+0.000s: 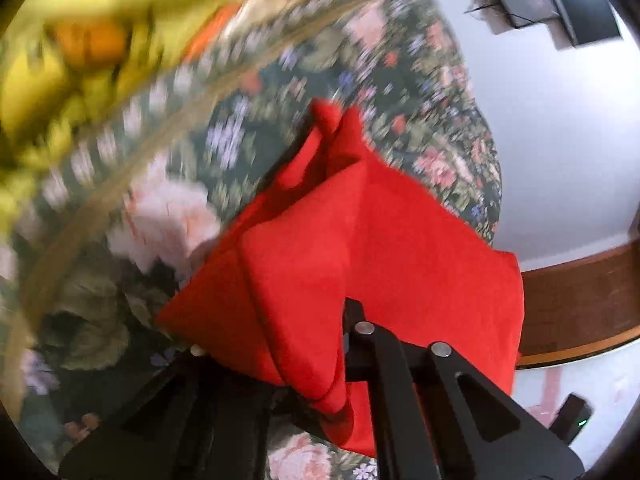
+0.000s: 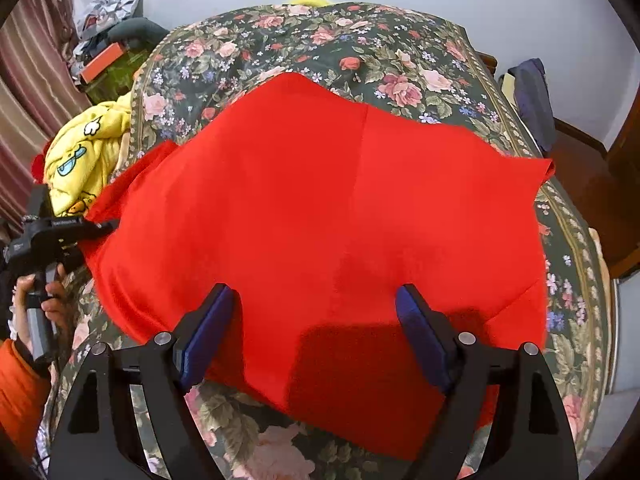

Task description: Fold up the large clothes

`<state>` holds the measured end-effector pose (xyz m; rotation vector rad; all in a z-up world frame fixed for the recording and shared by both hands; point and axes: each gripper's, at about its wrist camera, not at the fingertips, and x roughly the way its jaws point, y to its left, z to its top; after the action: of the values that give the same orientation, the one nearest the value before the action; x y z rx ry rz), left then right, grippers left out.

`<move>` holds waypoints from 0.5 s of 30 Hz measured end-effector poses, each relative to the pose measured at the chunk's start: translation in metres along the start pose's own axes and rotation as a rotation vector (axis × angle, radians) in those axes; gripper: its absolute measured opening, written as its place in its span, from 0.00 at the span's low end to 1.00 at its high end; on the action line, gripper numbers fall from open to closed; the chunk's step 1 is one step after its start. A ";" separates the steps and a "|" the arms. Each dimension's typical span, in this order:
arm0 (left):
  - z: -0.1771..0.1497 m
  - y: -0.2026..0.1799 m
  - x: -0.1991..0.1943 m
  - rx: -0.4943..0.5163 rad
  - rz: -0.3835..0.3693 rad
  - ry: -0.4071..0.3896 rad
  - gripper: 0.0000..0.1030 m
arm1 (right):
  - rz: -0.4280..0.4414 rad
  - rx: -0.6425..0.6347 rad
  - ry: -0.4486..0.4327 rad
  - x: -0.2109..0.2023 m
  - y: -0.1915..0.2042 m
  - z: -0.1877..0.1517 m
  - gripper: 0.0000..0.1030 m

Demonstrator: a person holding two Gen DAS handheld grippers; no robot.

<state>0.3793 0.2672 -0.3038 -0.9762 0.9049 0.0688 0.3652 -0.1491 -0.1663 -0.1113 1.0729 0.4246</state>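
Where walls pale, floral bedspread (image 2: 400, 80) under red garment (image 2: 320, 200).

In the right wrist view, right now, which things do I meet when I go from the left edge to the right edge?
Striped curtain → left gripper, closed on the cloth's edge → yellow cartoon-print garment → red cloth on the floral bedspread → dark blue garment → wooden door.

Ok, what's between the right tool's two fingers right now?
Only the red garment, spread over the floral bedspread. In the right wrist view the right tool is open, fingers wide apart over the cloth, gripping nothing.
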 end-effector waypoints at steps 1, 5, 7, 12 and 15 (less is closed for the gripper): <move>0.001 -0.010 -0.012 0.043 0.009 -0.035 0.04 | -0.008 -0.003 0.001 -0.002 0.001 0.002 0.79; 0.001 -0.047 -0.059 0.191 0.021 -0.157 0.04 | -0.017 -0.037 -0.045 -0.018 0.015 0.017 0.79; -0.005 -0.065 -0.080 0.282 0.059 -0.218 0.04 | -0.013 -0.064 -0.073 -0.025 0.028 0.028 0.79; -0.026 -0.096 -0.121 0.448 0.126 -0.343 0.04 | -0.002 -0.162 -0.087 -0.017 0.069 0.042 0.79; -0.036 -0.113 -0.133 0.506 0.127 -0.384 0.04 | 0.020 -0.228 -0.030 0.005 0.093 0.039 0.79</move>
<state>0.3194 0.2182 -0.1437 -0.4123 0.5844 0.1228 0.3633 -0.0516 -0.1412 -0.2957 0.9941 0.5648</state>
